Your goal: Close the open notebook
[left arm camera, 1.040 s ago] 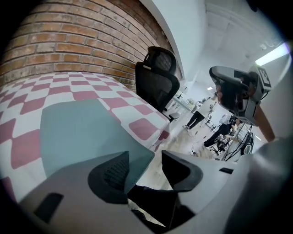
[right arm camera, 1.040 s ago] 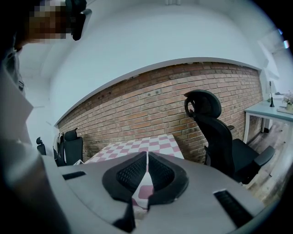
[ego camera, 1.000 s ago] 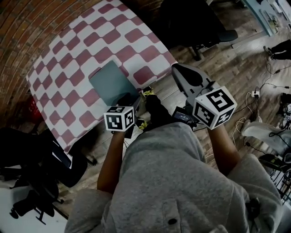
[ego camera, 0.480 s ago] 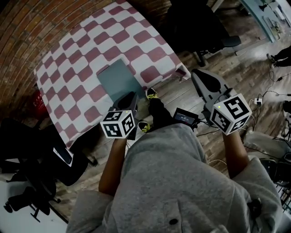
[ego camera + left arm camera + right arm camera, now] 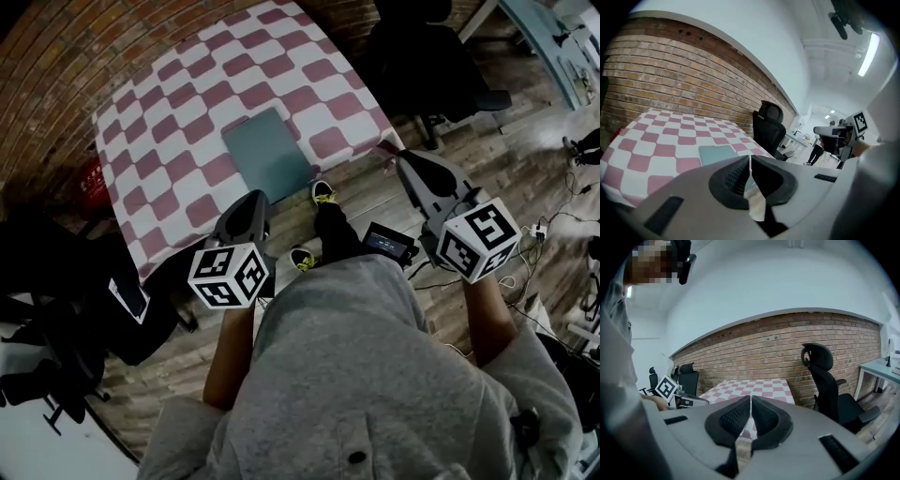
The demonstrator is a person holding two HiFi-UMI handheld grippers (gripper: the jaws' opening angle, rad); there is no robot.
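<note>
Grey-plastic left gripper (image 5: 249, 201) and right gripper (image 5: 413, 161) hang short of the checked worktop (image 5: 169, 103), fingers (image 5: 733, 174) pressed together on nothing. Beyond, the teal notebook (image 5: 267, 153) lies flat near the front edge, cover down. It looks light and floppy; pinch a free cover edge.

Head looks down; all share table (image 5: 169, 122)

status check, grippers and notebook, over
Left hand-held gripper shut, empty. Right hand-held gripper shut, empty. Notebook closed, flat on checked table. Nothing on its cover.
</note>
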